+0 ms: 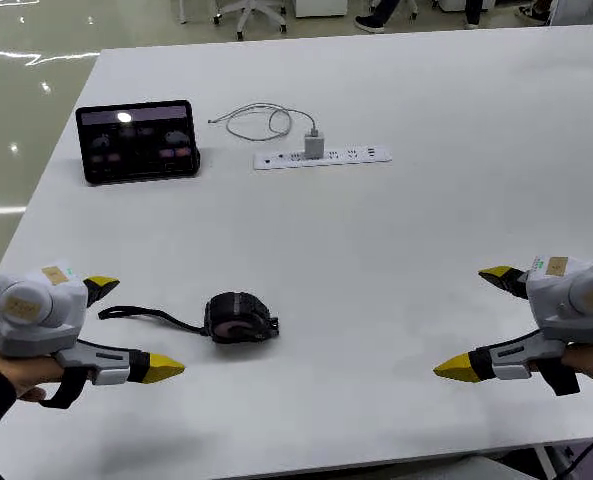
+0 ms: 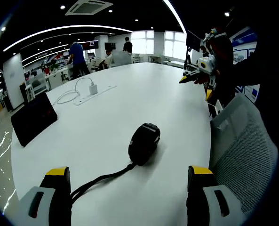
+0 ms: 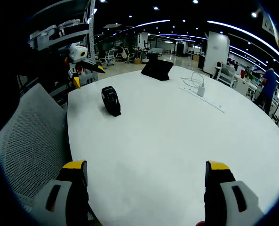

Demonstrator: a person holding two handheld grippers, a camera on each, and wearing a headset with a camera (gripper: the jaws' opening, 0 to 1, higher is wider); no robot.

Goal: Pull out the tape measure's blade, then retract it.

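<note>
- Left tool (image 1: 136,327): released, jaws spread wide with nothing between them, held low over the desk (image 1: 426,230).
- Right tool (image 1: 469,321): also released, jaws apart and empty, facing the left tool across the desk.
- Tape (image 1: 238,318): a black case lying on the desk just ahead of the left tool. It sits a little past the jaw tips, in line with the gap between them in the left gripper view. It is well apart from the right tool, far ahead of its jaws and somewhat to their left in the right gripper view.
- Strap (image 1: 141,315): runs from the case back toward the left tool. Its end lies between that tool's jaws, and as far as I can tell neither jaw touches it.
- Blade: it looks fully wound into the case. Where its hook sits is too small to tell.
- Done so far, as I judge it: nothing, since neither tool touches the tape.
- Left to do: the whole job.
  - Steady the case with one tool, most likely the left, which is nearest.
  - Bring the right tool across to catch the blade's tip.
  - Draw the blade out, then let it run back in.
- Far beyond both tools: a tablet (image 1: 136,140) and a power strip (image 1: 321,157) with a charger plugged in, neither part of the job.
</note>
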